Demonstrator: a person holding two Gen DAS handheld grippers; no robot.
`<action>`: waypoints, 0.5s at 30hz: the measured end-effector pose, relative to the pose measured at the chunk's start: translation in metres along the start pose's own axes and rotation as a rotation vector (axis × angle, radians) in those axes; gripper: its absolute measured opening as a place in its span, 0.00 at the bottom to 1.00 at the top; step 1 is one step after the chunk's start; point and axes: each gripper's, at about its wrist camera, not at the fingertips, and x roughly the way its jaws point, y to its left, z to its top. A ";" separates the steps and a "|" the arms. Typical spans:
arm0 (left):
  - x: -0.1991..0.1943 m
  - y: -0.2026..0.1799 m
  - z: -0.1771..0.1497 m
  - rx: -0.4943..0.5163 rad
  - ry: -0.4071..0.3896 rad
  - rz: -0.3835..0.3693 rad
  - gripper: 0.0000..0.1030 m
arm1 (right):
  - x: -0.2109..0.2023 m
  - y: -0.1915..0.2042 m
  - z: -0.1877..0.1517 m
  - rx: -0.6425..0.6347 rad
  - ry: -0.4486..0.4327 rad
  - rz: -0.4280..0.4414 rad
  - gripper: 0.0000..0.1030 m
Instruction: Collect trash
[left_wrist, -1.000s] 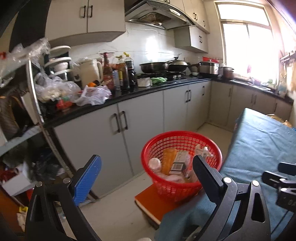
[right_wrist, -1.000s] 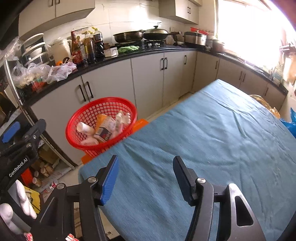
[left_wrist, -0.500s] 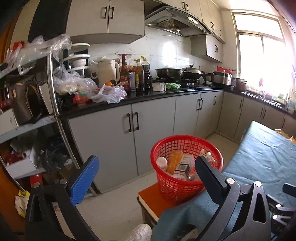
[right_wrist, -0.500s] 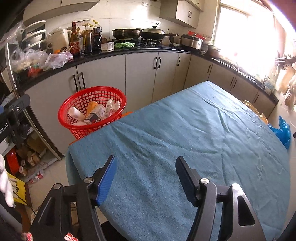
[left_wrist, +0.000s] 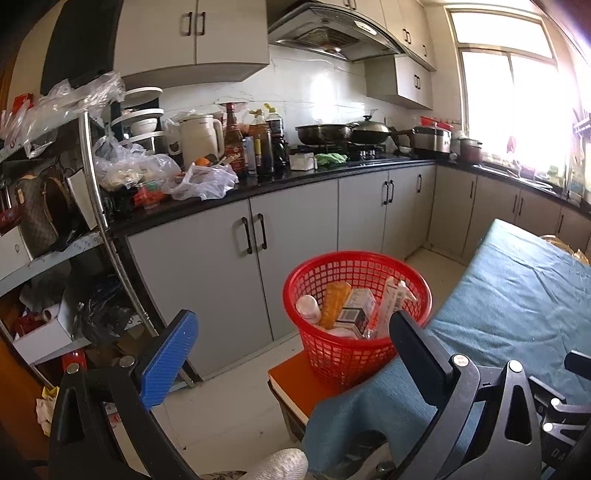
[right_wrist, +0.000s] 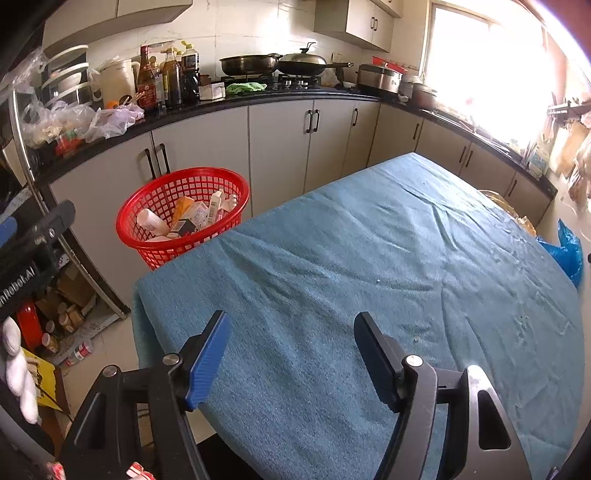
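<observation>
Trash now lies in the red basket (right_wrist: 183, 218) beside the table (right_wrist: 369, 258). Right gripper (right_wrist: 290, 332) is opening wider than a second ago, nothing between; left gripper (left_wrist: 291, 339) gapes empty. Collection appears finished.

The labels on the boxes and bottles in the red basket (left_wrist: 357, 291) are too small to read. The blue cloth (right_wrist: 369, 258) hides the basket's lower side in the right wrist view. The window (right_wrist: 491, 55) is washed out by glare.
</observation>
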 end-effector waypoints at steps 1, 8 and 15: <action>0.000 -0.001 -0.001 0.003 0.002 -0.002 1.00 | 0.000 -0.001 -0.001 0.003 0.000 0.002 0.72; 0.006 -0.008 -0.007 0.028 0.040 -0.007 1.00 | 0.000 -0.004 0.000 0.031 -0.006 0.022 0.72; 0.011 -0.010 -0.011 0.035 0.080 -0.034 1.00 | -0.001 -0.004 0.000 0.045 -0.011 0.038 0.72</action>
